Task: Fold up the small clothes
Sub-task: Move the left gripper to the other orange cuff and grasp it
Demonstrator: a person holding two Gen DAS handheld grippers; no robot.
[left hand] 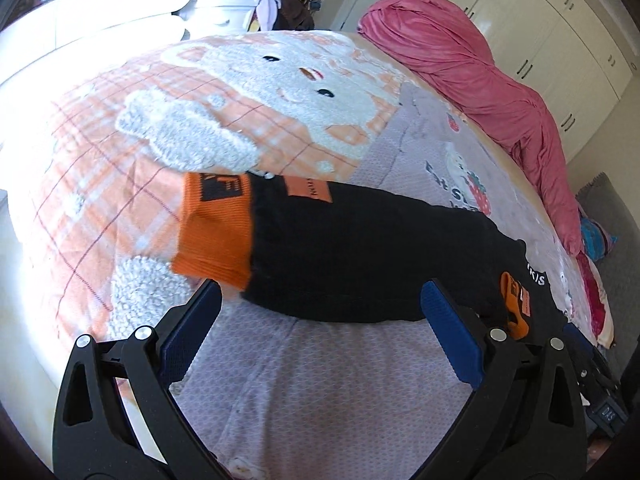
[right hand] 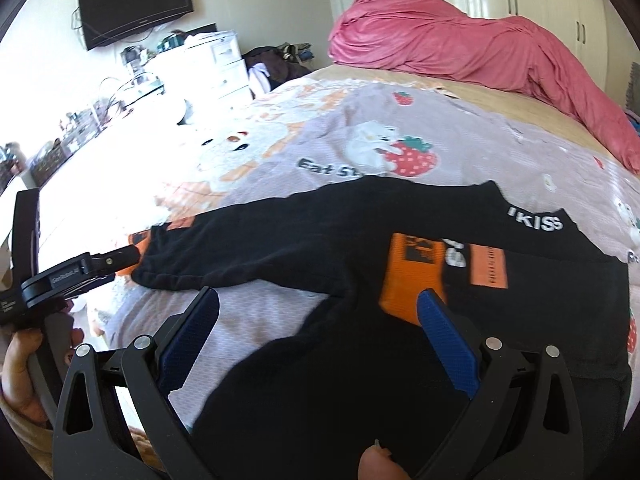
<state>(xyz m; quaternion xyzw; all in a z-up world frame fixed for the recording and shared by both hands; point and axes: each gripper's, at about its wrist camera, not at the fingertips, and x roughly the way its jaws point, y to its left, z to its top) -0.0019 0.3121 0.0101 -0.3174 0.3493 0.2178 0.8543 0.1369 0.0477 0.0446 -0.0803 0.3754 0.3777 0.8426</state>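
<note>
A small black top (right hand: pixel 320 380) with orange cuffs lies flat on the bedspread (right hand: pixel 460 140). White lettering marks its collar (right hand: pixel 534 222). One sleeve is folded across the chest, its orange cuff (right hand: pixel 412 276) beside my right gripper's far finger. My right gripper (right hand: pixel 319 294) hangs open just above the body of the top. The other sleeve (left hand: pixel 360 248) stretches out sideways and ends in an orange cuff (left hand: pixel 214 232). My left gripper (left hand: pixel 320 288) stands open at that sleeve's near edge, holding nothing. In the right wrist view the left gripper (right hand: pixel 120 258) shows from the side, held by a hand (right hand: pixel 24 356).
A bunched pink blanket (right hand: pixel 480 44) lies along the far side of the bed. The bedspread carries a fluffy bear patch (left hand: pixel 240 92). White drawers (right hand: pixel 224 68), a wall TV (right hand: pixel 136 0) and wardrobe doors (left hand: pixel 560 40) stand beyond the bed. A fingertip (right hand: pixel 376 464) shows at the bottom edge.
</note>
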